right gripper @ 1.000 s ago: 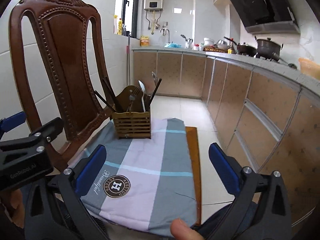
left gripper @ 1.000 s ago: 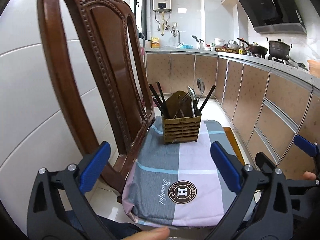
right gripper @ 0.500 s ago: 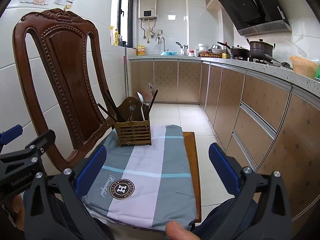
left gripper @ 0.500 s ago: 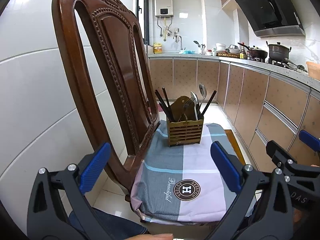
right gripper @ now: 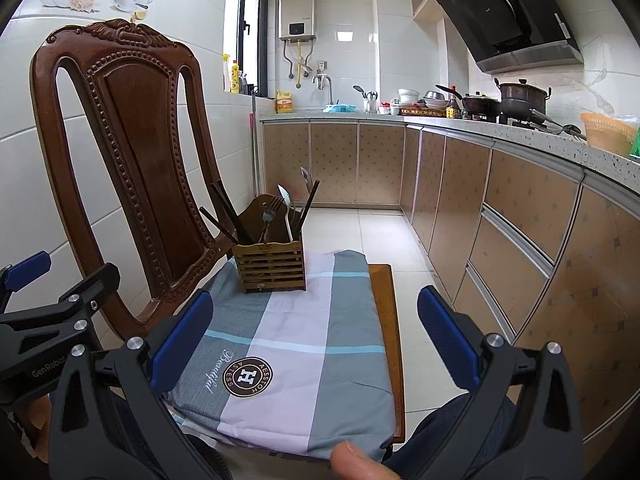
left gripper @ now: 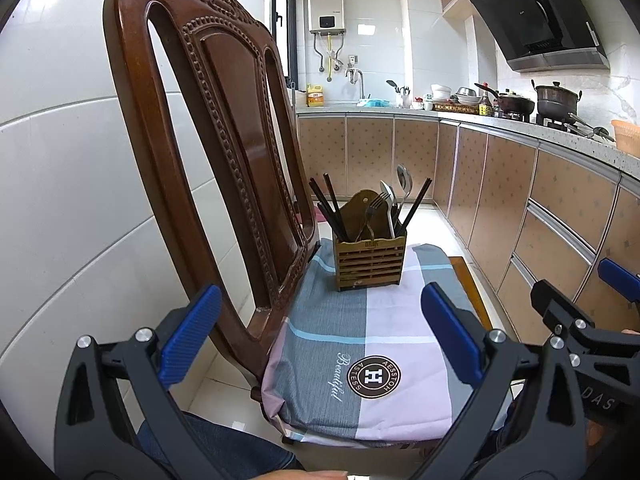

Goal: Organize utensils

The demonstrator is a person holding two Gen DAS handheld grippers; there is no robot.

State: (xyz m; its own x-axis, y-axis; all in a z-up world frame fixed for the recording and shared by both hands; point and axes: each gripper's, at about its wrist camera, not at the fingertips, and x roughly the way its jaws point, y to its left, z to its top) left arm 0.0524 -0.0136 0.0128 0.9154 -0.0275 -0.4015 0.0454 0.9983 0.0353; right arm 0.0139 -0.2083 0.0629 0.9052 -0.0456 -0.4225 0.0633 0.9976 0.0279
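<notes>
A slatted wooden utensil holder (left gripper: 370, 262) stands at the far end of a cushioned chair seat (left gripper: 372, 344); it also shows in the right wrist view (right gripper: 270, 266). It holds black chopsticks (left gripper: 326, 210), a fork (left gripper: 372, 206) and spoons (left gripper: 403, 182). My left gripper (left gripper: 320, 336) is open and empty, well short of the holder, near the seat's front. My right gripper (right gripper: 314, 338) is open and empty, also near the front edge. Each gripper shows at the edge of the other's view.
The carved wooden chair back (left gripper: 216, 128) rises on the left beside a white tiled wall. Kitchen cabinets (right gripper: 520, 232) and a counter with pots (right gripper: 520, 98) run along the right. The person's thumb (right gripper: 356, 460) and legs are at the bottom.
Both grippers have drawn back and tilted up from the seat, so the holder looks smaller and more of the chair back and kitchen shows. Both stay open and empty.
</notes>
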